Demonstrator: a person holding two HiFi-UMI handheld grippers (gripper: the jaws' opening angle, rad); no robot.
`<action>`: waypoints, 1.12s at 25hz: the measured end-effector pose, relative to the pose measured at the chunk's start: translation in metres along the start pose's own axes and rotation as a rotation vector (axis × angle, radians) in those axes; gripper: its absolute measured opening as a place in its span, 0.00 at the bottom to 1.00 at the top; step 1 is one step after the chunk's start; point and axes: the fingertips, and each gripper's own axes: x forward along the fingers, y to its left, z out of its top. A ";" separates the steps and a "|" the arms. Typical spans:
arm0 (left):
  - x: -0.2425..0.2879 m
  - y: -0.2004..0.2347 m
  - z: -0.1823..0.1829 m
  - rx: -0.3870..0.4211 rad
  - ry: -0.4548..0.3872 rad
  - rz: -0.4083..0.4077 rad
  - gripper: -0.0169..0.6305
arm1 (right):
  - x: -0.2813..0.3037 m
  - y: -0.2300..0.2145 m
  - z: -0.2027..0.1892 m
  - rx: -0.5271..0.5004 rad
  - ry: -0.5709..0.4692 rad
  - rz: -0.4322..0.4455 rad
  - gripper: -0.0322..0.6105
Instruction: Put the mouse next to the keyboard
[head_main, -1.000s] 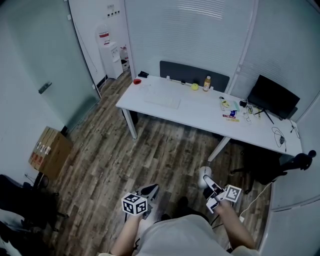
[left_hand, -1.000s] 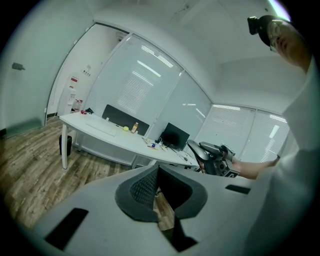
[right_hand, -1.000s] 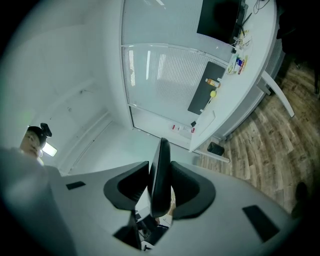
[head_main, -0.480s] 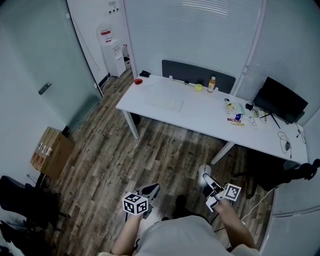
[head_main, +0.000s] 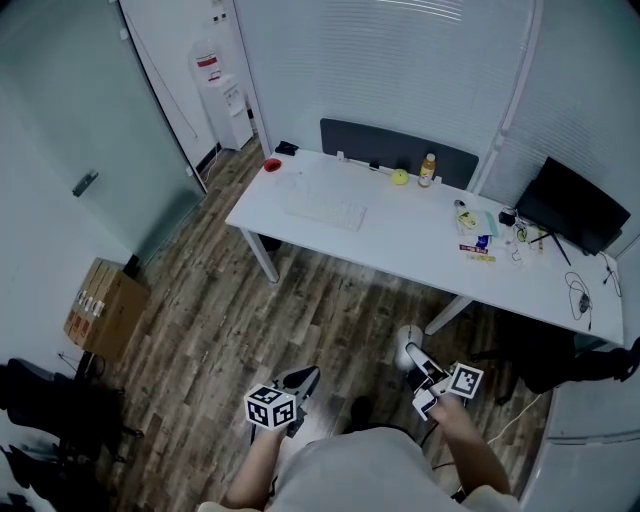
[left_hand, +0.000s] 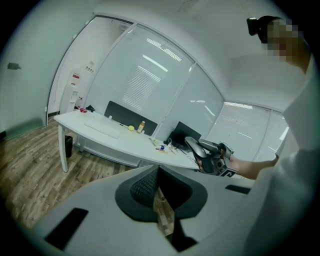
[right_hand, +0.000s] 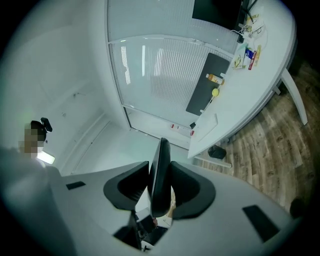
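I stand on the wooden floor, well back from the white desk (head_main: 400, 238). The white keyboard (head_main: 325, 213) lies on its left part, also seen in the left gripper view (left_hand: 102, 129). My right gripper (head_main: 412, 358) is shut on the mouse (head_main: 406, 344), whose pale body sticks up from the jaws. The right gripper view shows the mouse (right_hand: 160, 165) edge-on, clamped between the pads of that gripper (right_hand: 161, 176). From the left gripper view, the mouse (left_hand: 196, 146) shows in the right gripper (left_hand: 215, 160). My left gripper (head_main: 303, 381) is shut and empty, its pads (left_hand: 145, 187) meeting.
On the desk are a yellow ball (head_main: 400, 177), a bottle (head_main: 428, 168), small items (head_main: 478, 243), cables (head_main: 585, 290) and a black monitor (head_main: 575, 205). A cardboard box (head_main: 100, 310) and a dark chair (head_main: 40, 415) stand at the left, a water dispenser (head_main: 215, 85) at the back.
The head view has shifted a little, so the desk sits slightly further right. Both grippers keep their places and the mouse stays gripped.
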 end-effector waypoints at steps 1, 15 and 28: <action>0.005 0.001 0.002 -0.001 0.002 0.004 0.05 | 0.003 -0.004 0.004 0.003 0.006 0.002 0.28; 0.078 0.017 0.036 -0.014 -0.011 0.052 0.05 | 0.034 -0.046 0.074 0.011 0.063 0.028 0.28; 0.120 0.033 0.071 -0.007 -0.020 0.045 0.05 | 0.053 -0.065 0.115 0.006 0.068 0.011 0.28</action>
